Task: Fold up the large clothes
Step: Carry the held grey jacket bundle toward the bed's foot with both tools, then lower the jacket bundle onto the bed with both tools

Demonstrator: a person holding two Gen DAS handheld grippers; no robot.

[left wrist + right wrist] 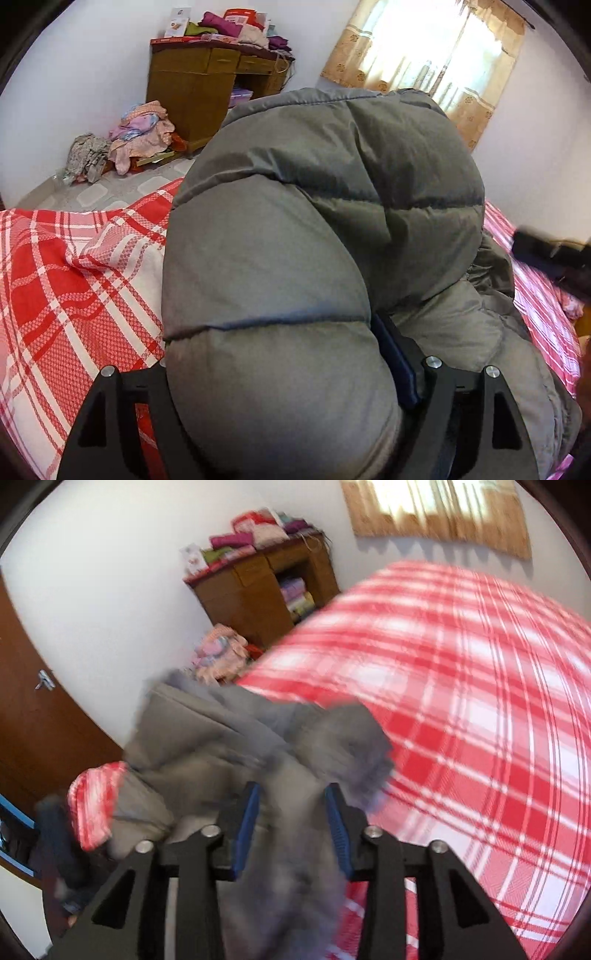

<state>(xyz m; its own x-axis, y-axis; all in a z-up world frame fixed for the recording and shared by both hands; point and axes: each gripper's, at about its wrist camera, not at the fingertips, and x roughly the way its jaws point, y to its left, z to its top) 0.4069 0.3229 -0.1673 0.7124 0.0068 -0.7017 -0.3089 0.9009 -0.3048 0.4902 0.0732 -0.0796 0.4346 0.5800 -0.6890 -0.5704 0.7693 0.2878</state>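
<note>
Grey and quilted, one puffer coat [314, 206] lies bunched on the one bed [74, 266] with its red plaid cover. Two claws work it. Left claw [280, 369] stands wide, a thick fold of coat bulging between its fingers; whether they press it cannot be told. Right claw [291, 827] is narrow, clamped on the coat's furry edge [354, 746], blurred.

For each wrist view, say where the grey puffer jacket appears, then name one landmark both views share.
Left wrist view: grey puffer jacket fills the centre, bulging between the left gripper's fingers.
Right wrist view: it lies lower centre-left, running down between the blue pads.
Shared landmark: wooden desk piled with clothes.
</note>
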